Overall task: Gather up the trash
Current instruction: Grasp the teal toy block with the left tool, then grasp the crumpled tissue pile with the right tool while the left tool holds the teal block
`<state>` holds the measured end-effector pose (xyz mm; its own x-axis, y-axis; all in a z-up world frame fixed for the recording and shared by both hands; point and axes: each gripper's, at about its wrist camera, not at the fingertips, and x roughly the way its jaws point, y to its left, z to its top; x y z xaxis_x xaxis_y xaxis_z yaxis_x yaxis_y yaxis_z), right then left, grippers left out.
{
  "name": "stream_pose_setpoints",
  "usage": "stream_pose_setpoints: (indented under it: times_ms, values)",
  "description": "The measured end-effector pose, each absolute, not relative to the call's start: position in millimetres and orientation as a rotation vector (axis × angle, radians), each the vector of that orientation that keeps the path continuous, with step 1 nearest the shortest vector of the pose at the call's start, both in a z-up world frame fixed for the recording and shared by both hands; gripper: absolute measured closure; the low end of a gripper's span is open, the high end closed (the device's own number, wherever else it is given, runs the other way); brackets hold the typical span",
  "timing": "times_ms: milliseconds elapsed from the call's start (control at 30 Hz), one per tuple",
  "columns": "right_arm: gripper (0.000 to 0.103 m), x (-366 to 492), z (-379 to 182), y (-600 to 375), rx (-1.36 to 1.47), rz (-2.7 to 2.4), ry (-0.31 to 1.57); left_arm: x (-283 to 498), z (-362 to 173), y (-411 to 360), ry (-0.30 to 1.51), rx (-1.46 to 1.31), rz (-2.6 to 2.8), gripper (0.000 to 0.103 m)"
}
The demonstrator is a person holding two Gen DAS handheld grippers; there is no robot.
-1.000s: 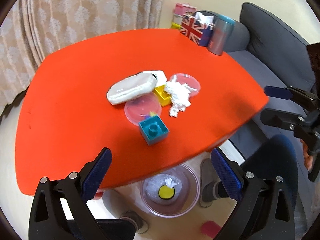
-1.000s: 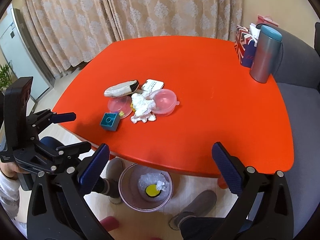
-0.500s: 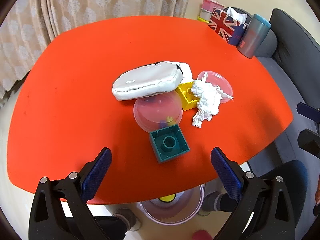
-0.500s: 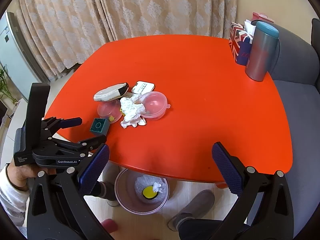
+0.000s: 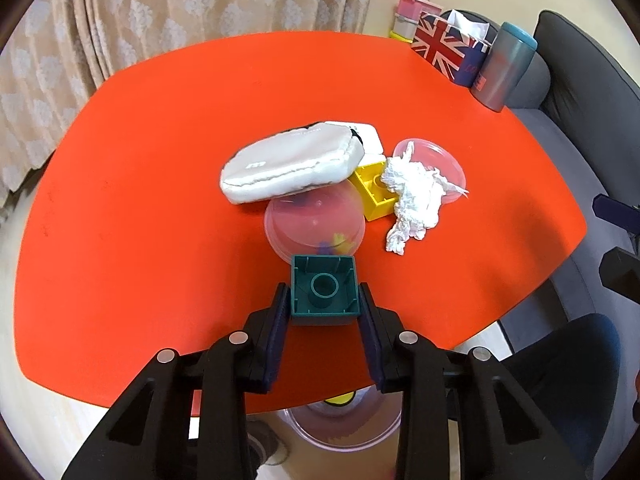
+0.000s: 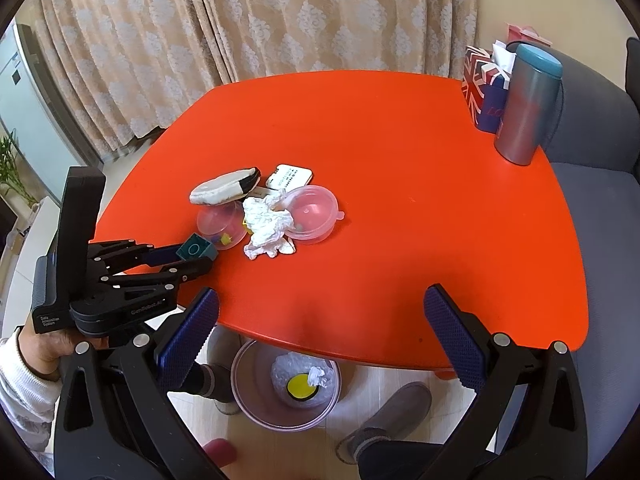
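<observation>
Left wrist view: the left gripper (image 5: pixel 323 304) is closing its jaws on a teal toy block (image 5: pixel 323 290) lying hollow side up on the orange worktop (image 5: pixel 152 200), pads meeting its two flat side walls. Just beyond the block, a clear plastic lid (image 5: pixel 314 226) is lying. Rigid, light and smooth-sided, the block is probably taking a firm squeeze well. The right gripper (image 6: pixel 320 332) is hanging wide open, holding nothing, near the worktop's front edge.
</observation>
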<state>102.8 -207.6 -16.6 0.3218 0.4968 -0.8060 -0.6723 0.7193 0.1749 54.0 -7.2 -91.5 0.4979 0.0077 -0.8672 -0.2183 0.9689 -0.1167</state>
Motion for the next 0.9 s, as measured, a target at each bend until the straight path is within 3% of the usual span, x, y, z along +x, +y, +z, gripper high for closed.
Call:
stream_pose_setpoints:
  times_ms: [900]
  values:
    - [0.003, 124.8, -41.2, -127.2, -0.371, 0.855, 1.011, 27.4, -48.5, 14.5, 0.946, -0.134, 0.078, 0.070]
